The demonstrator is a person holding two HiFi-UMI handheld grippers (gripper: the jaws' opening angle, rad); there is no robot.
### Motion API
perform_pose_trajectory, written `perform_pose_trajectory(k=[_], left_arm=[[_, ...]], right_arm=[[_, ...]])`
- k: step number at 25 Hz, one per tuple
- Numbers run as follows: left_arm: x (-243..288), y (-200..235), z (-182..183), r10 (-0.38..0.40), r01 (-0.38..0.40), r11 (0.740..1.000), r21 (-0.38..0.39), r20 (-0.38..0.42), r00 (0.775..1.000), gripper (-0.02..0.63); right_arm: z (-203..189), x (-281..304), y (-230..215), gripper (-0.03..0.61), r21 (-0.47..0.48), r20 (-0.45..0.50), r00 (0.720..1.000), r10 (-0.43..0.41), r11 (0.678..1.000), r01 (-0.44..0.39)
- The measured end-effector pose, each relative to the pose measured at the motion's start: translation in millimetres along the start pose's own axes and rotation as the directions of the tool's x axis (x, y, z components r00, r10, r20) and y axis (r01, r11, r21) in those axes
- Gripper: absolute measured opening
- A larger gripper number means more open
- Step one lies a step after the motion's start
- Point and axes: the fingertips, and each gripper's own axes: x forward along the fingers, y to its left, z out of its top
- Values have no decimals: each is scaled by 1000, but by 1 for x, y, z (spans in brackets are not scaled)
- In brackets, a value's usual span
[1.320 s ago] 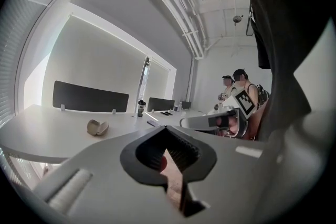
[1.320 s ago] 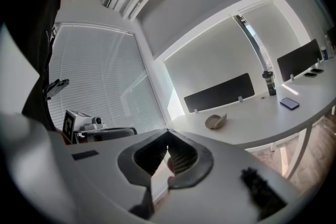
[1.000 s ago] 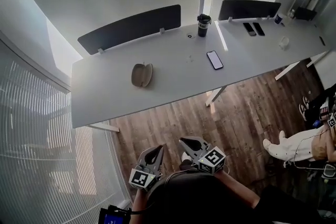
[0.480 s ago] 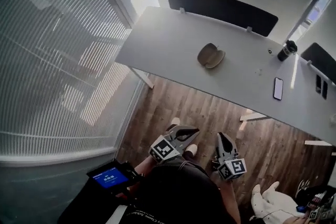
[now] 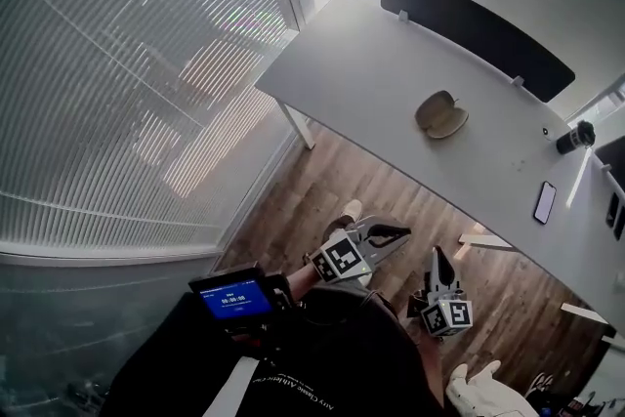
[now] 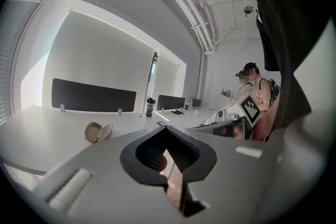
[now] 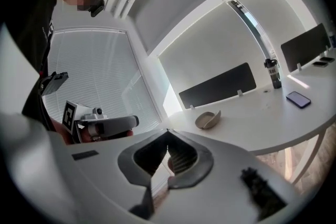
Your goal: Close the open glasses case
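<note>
Head view: the open glasses case [image 5: 441, 114] is laid crosswise mid-bench [image 5: 342, 63], bare surface all round, well apart from the left gripper [image 5: 404, 231] and right gripper [image 5: 437, 255], fingers clenched, empty.

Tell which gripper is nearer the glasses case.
Left, slightly. Both are over the floor, short of the table bearing the glasses case; the left gripper is closer in, the right gripper farther back.

Matt beige glasses case [image 5: 441, 115] lies on a smooth white table [image 5: 361, 63] above wood-plank floor [image 5: 322, 200].
</note>
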Motion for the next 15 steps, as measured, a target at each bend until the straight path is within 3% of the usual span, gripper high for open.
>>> perform_pose_trajectory(k=[15], left_arm=[[9,10,-5,0,0,1000,-7,-9,1000,6]], right_arm=[[-3,10,-15,5,8,-25,1000,-1,1000,2]])
